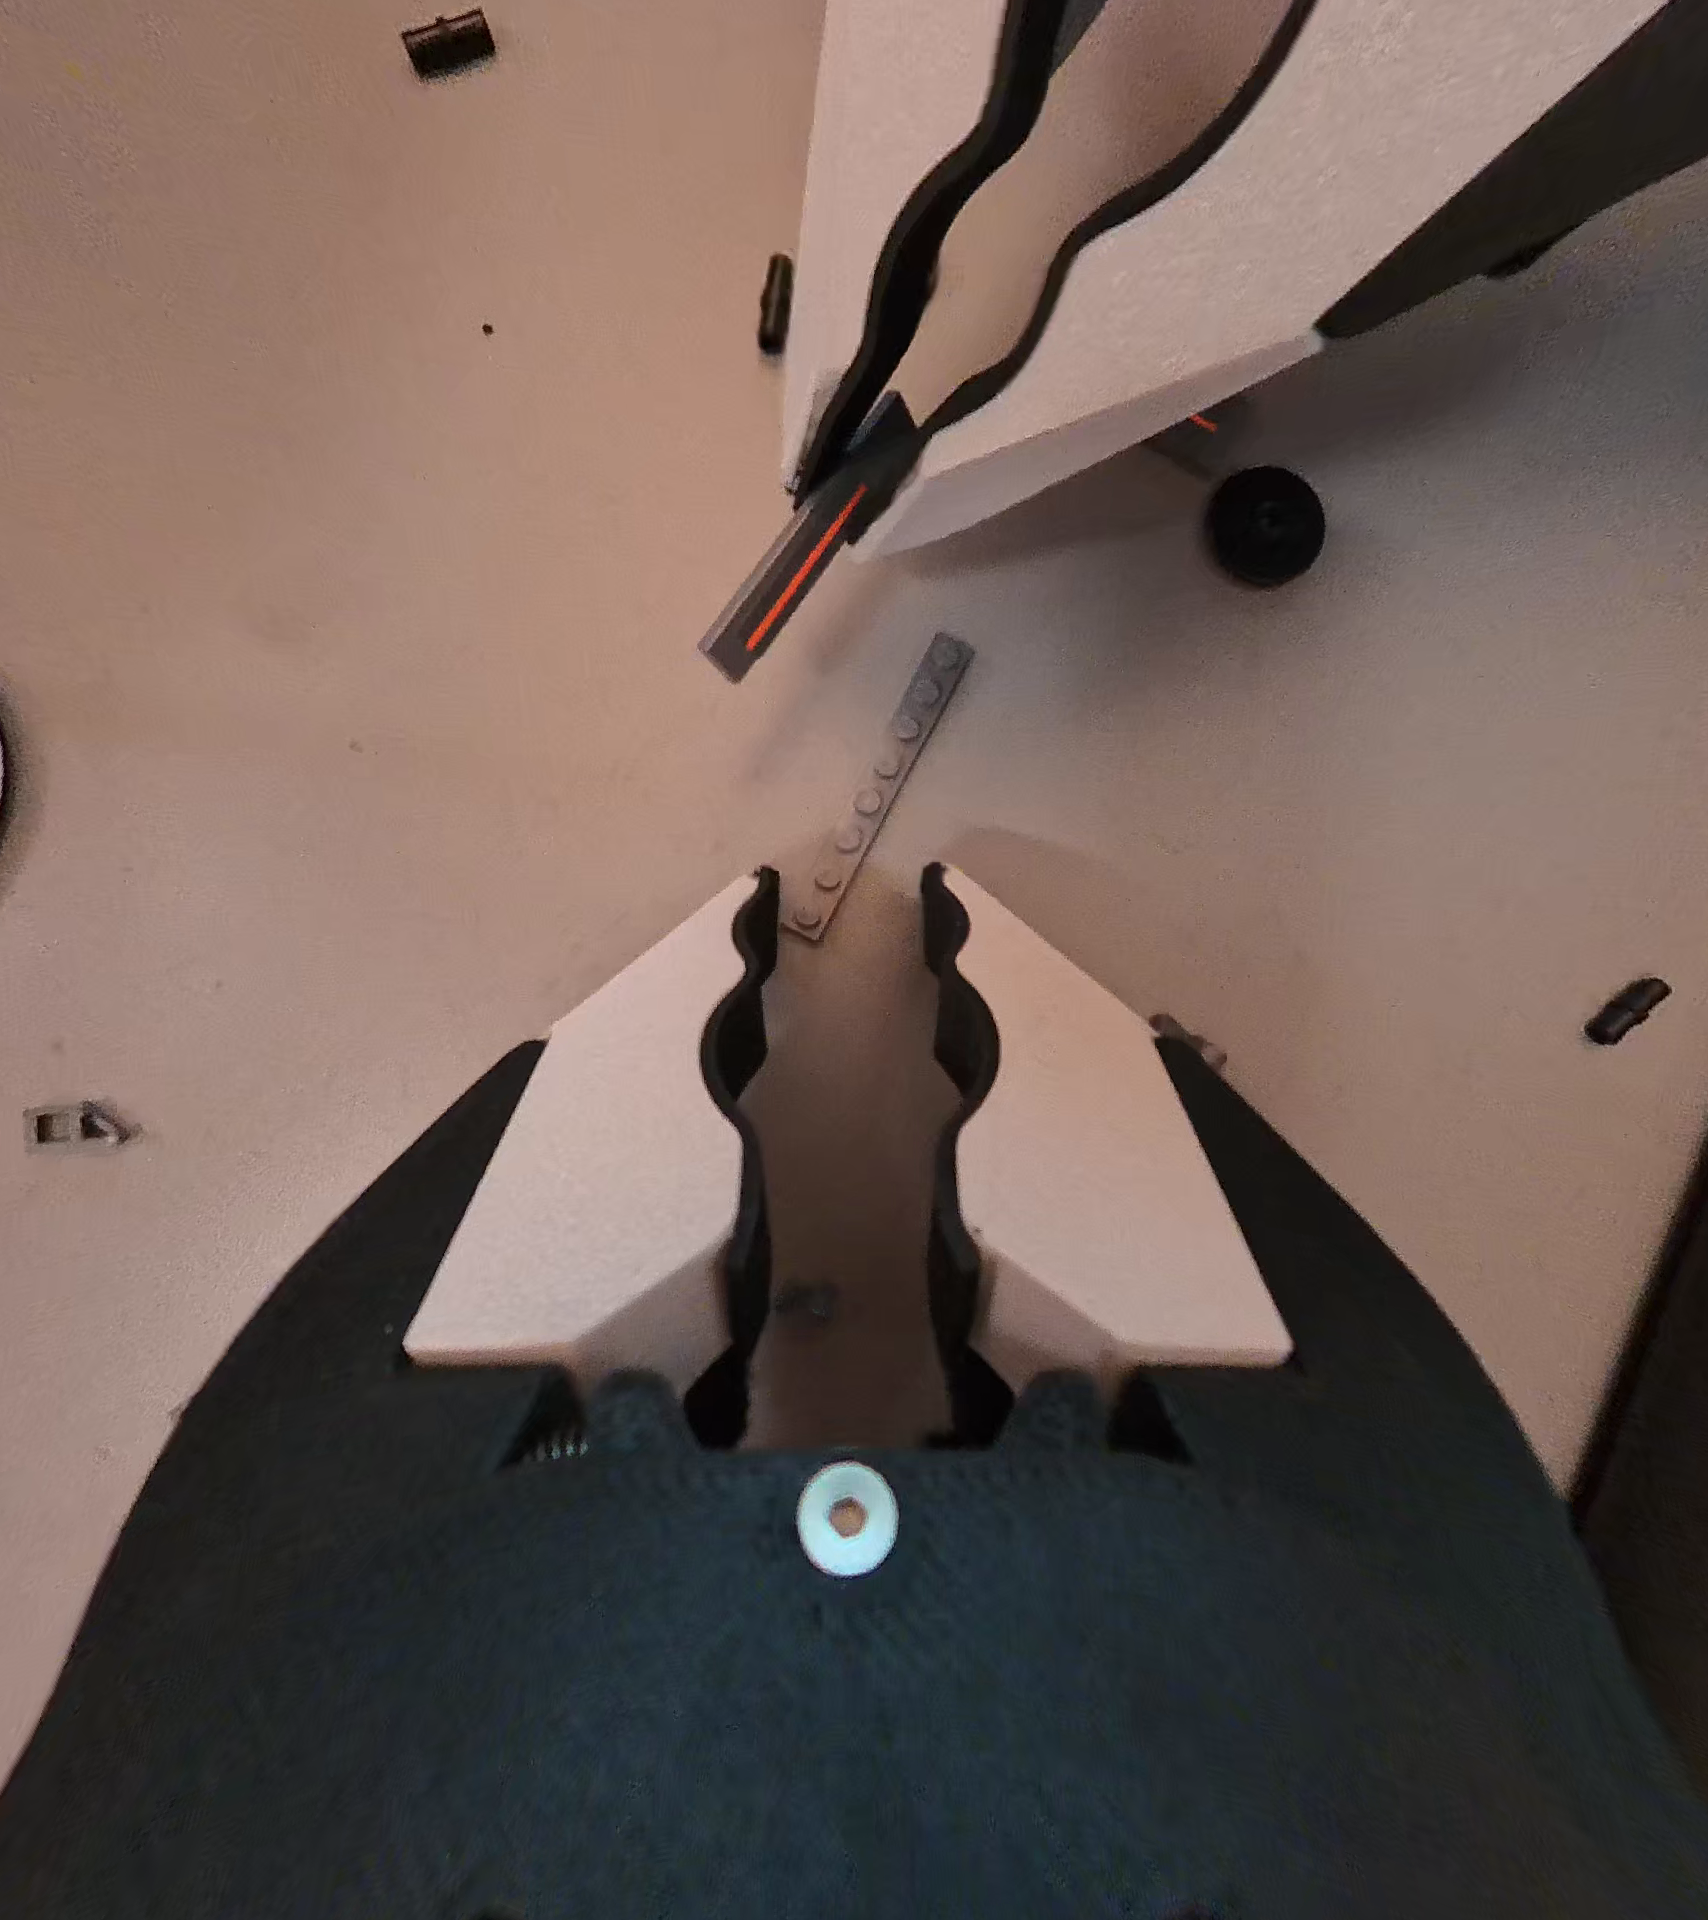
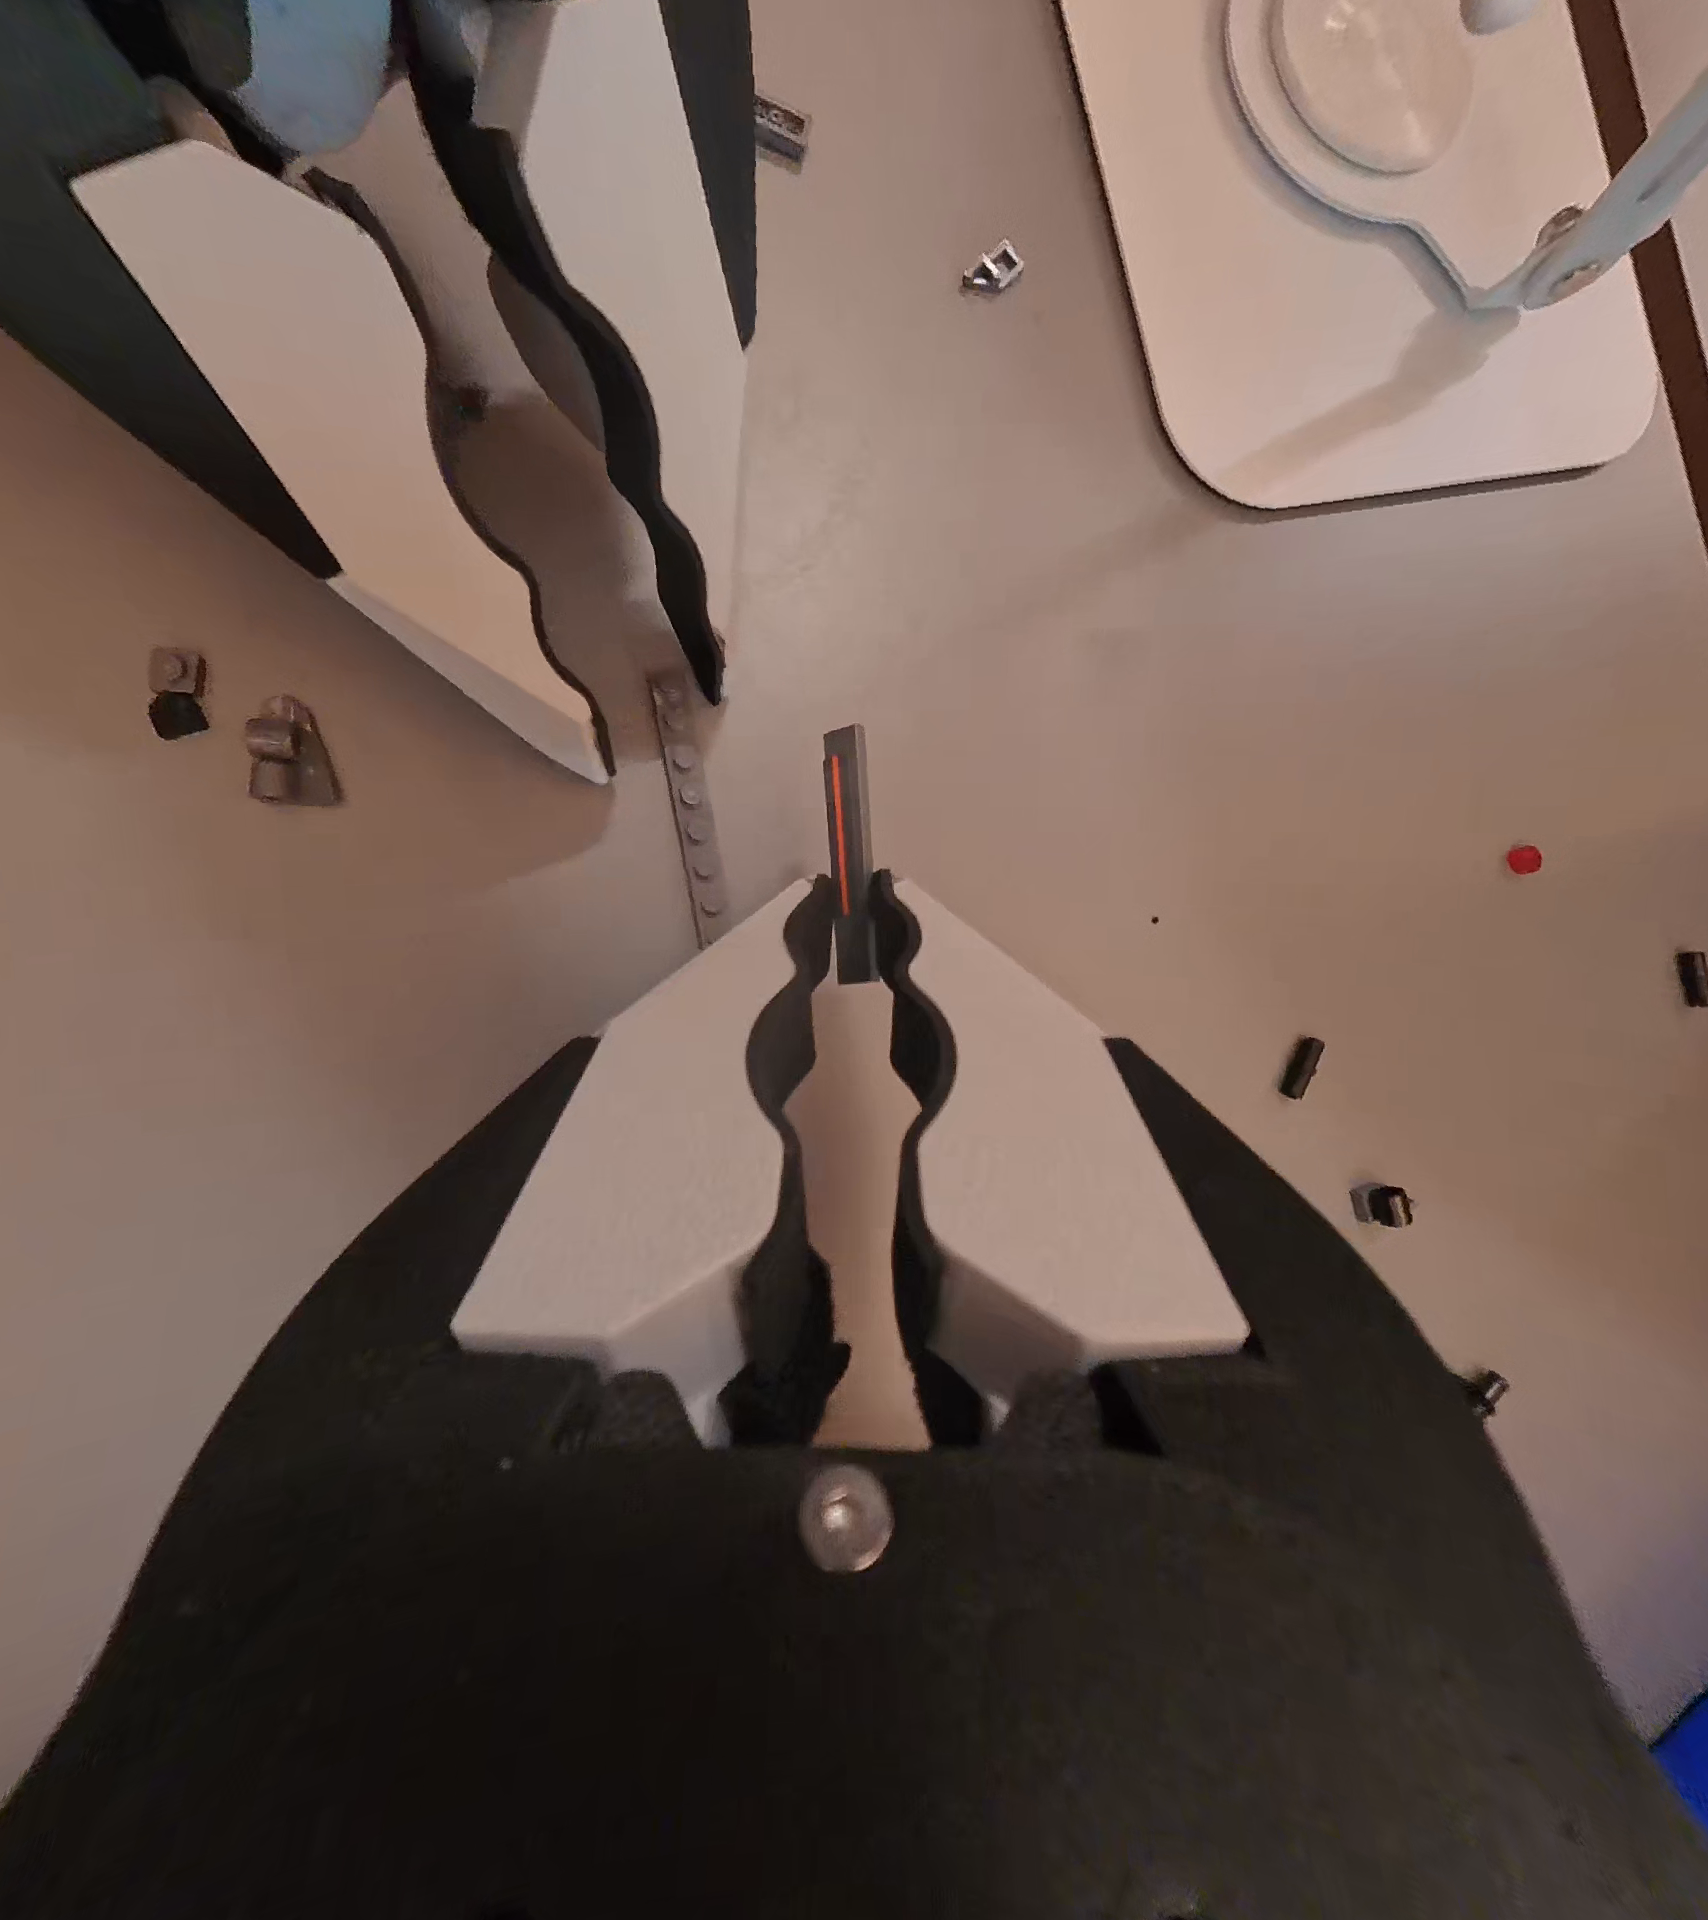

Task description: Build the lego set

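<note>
- My right gripper [image 2: 848,883] is clamped on a dark gray strip w/ an orange line [image 2: 848,821]; the strip sticks out past the tips, held off the tabletop [image 2: 1089,675].
- From the left wrist view, same strip [image 1: 790,582] pokes out of the right gripper [image 1: 855,457], tilted down-left, not touching the studded plate.
- My left gripper [image 1: 848,883] is open w/ a clear gap between the tips and holds nothing; its tips sit at the near end of a long gray studded plate [image 1: 881,795].
- That plate lies flat on the tabletop [image 1: 310,468], running diagonally up-right; in the right wrist view the plate [image 2: 689,810] is just left of the strip, one end by the left gripper [image 2: 658,707].
- Loose bits around: black wheel [image 1: 1263,525], small black pins [image 1: 1624,1010], a black clip piece [image 1: 450,42], a gray bracket [image 1: 76,1125].
- Right wrist view also: red round stud [image 2: 1523,860], gray hinge-like parts [image 2: 294,748], white stand base [image 2: 1349,312] at top right.
</note>
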The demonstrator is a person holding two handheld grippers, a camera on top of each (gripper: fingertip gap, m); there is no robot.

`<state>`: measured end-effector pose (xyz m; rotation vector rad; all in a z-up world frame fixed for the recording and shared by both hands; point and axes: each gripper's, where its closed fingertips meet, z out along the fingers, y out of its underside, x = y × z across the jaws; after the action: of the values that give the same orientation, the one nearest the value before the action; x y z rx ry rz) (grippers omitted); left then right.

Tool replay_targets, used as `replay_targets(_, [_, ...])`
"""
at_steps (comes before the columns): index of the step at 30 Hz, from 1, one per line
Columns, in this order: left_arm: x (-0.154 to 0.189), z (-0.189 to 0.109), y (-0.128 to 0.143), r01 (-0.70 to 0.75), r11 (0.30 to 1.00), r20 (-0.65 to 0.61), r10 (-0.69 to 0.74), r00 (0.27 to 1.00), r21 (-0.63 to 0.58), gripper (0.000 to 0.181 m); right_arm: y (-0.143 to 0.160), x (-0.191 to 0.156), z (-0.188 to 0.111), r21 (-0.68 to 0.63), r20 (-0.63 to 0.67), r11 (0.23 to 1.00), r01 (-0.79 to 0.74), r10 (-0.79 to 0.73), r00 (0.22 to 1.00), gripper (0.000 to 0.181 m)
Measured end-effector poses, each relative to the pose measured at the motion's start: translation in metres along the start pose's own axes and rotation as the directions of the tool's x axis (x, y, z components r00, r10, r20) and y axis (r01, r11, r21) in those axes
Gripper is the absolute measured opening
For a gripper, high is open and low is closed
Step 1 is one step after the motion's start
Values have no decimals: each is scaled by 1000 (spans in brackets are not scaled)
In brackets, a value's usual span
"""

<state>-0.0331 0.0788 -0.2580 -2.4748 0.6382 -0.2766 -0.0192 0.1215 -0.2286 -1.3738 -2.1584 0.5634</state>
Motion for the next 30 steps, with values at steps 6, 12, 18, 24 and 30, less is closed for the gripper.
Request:
replay_targets(6, [2, -3, 5, -65, 998, -28, 65, 997, -2, 30, -1, -12, 2, -4, 65, 1000, -14, 14, 998, 5])
replay_targets(12, [3, -3, 6, -95, 995, -16, 95, 995, -14, 27, 1, -22, 7, -21, 123, 999, -26, 29, 992, 5])
replay_targets(18, [2, -7, 11, -119, 992, -23, 118, 993, -30, 25, 1, -33, 18, -31, 176, 1000, -1, 7, 984, 5])
replay_targets(24, [-6, -10, 7, -159, 987, -5, 159, 987, 3, 21, -2, -32, 21, -35, 190, 998, 51, -43, 981, 5])
replay_targets(30, [-3, -5, 6, -257, 966, 9, 257, 966, -5, 21, 0, -34, 21, -30, 233, 991, 127, -116, 966, 5])
